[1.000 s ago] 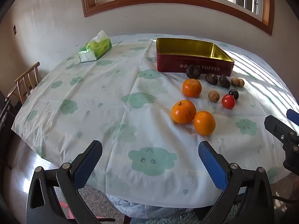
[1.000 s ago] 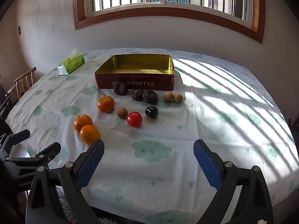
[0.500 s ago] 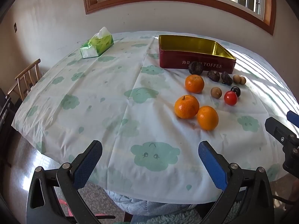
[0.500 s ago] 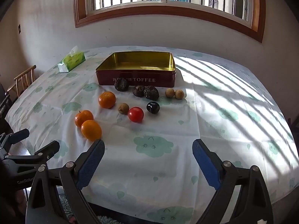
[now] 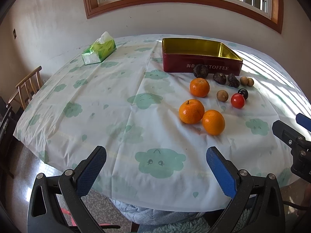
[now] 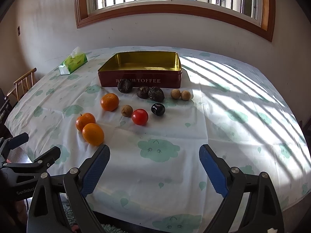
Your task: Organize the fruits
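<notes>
Clouded tablecloth (image 6: 194, 136), three oranges (image 6: 109, 102), one tin (image 6: 140, 77), both grippers (image 6: 153, 167) agape

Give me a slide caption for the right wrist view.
Open right gripper faces three oranges, a tomato and small fruits before an empty toffee tin.

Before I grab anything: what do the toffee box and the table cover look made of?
Toffee box: likely tin-plated metal, with a glossy red outside and a mirror-like gold inside that reflects light. Table cover: probably thin plastic sheet, faintly shiny, holding sharp fold creases.
</notes>
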Demonstrator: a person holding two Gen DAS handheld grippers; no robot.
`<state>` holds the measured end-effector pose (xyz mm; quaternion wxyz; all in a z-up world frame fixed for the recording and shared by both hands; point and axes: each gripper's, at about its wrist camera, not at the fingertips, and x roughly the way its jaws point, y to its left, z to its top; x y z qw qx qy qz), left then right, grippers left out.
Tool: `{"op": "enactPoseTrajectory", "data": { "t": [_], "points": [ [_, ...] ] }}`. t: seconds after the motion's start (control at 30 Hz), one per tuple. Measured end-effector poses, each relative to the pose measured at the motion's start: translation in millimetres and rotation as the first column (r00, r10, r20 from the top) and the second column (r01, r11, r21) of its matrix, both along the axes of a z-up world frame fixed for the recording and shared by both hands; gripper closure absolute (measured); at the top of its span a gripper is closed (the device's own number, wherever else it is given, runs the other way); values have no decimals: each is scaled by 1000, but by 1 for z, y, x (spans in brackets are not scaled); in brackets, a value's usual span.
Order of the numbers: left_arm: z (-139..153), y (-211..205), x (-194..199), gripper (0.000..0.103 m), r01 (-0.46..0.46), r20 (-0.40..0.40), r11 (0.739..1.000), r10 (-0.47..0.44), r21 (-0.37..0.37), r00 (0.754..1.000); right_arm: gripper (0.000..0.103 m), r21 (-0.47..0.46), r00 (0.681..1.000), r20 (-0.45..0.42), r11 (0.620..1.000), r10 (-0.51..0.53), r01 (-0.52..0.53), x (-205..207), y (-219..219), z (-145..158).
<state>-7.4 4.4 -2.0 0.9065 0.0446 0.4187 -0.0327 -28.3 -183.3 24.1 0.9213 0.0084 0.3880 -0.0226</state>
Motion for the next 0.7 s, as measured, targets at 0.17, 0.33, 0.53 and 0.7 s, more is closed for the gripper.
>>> {"op": "enactPoseTrajectory", "data": {
  "t": [0.17,0.33,0.53,0.7],
  "points": [
    [1,-1,-1,1,5,3,1000,-5,2,1000,12,0,1000,0,1000,1,-1,0,0,0],
    [1,-2,-1,1,4,3,1000,-4,1,1000,12,0,1000,-1,1000,2,-2,1,0,-1],
    [2,-4,-1,1,9,5,1000,-9,5,1000,18,-1,1000,-5,1000,2,-2,1,0,-3],
    [2,-5,0,1,8,7,1000,-8,4,1000,19,0,1000,-11,1000,4,-4,1,2,-5]
  ]
}}
